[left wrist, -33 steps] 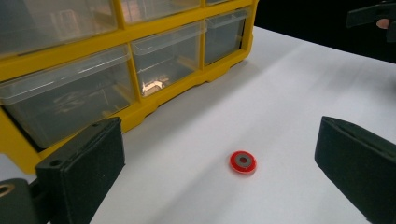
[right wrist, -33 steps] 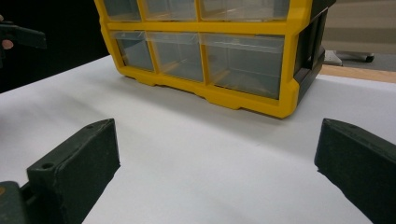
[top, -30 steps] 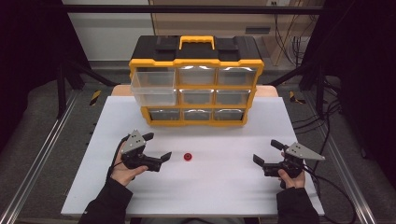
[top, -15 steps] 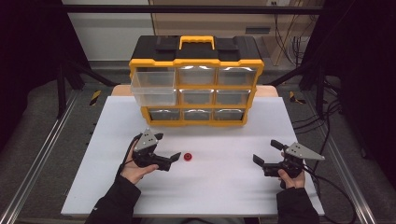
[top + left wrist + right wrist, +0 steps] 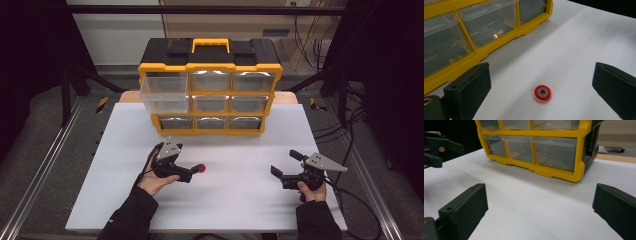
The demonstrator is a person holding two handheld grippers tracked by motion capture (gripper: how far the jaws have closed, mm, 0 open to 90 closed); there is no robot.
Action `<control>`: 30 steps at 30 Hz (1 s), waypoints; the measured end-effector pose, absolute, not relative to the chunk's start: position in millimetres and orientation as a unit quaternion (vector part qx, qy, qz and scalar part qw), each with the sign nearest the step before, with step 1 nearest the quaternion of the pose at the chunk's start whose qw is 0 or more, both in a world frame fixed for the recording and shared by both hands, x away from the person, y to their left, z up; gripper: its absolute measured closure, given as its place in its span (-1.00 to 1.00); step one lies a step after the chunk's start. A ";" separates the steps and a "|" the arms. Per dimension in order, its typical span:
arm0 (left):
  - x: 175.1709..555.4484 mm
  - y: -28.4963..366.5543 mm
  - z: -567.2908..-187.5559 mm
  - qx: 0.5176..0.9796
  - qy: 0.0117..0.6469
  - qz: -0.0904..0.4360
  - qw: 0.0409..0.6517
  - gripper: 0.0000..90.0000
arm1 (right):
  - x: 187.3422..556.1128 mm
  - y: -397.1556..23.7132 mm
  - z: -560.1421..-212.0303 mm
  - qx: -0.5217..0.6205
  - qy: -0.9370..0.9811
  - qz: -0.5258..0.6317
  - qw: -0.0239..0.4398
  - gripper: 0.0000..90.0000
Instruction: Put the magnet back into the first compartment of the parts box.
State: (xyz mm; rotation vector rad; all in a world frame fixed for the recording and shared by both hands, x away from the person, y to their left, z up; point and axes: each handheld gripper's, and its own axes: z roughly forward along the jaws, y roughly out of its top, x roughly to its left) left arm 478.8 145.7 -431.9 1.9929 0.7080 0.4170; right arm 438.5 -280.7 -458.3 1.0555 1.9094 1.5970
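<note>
Flat red washer (image 5: pixel 542 93) (grey centre)

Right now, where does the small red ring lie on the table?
In the high view the red ring lies flat on the white table, left of centre, in front of the yellow drawer cabinet. It sits just ahead of the left gripper, between its open jaws.

Left gripper (image 5: pixel 192 171) at the red disc (image 5: pixel 202 168) on white table (image 5: pixel 240 205); right gripper (image 5: pixel 284 167) well apart; yellow organiser (image 5: pixel 210 87) behind (top-left drawer (image 5: pixel 165 93) pulled out).
</note>
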 end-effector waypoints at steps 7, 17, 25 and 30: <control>484.4 134.5 -440.3 0.826 0.300 0.163 0.449 -0.95 | 438.6 -280.7 -458.4 0.381 0.690 0.577 0.216 -0.99; 492.0 125.4 -453.2 0.841 0.311 0.150 0.416 -0.90 | 439.1 -280.2 -458.8 0.379 0.690 0.577 0.216 -0.99; 496.7 117.7 -463.9 0.848 0.325 0.140 0.394 -0.81 | 439.1 -280.2 -458.8 0.381 0.692 0.575 0.214 -0.99; 498.5 113.9 -469.0 0.852 0.330 0.142 0.381 -0.70 | 439.3 -280.2 -458.9 0.380 0.692 0.575 0.215 -0.99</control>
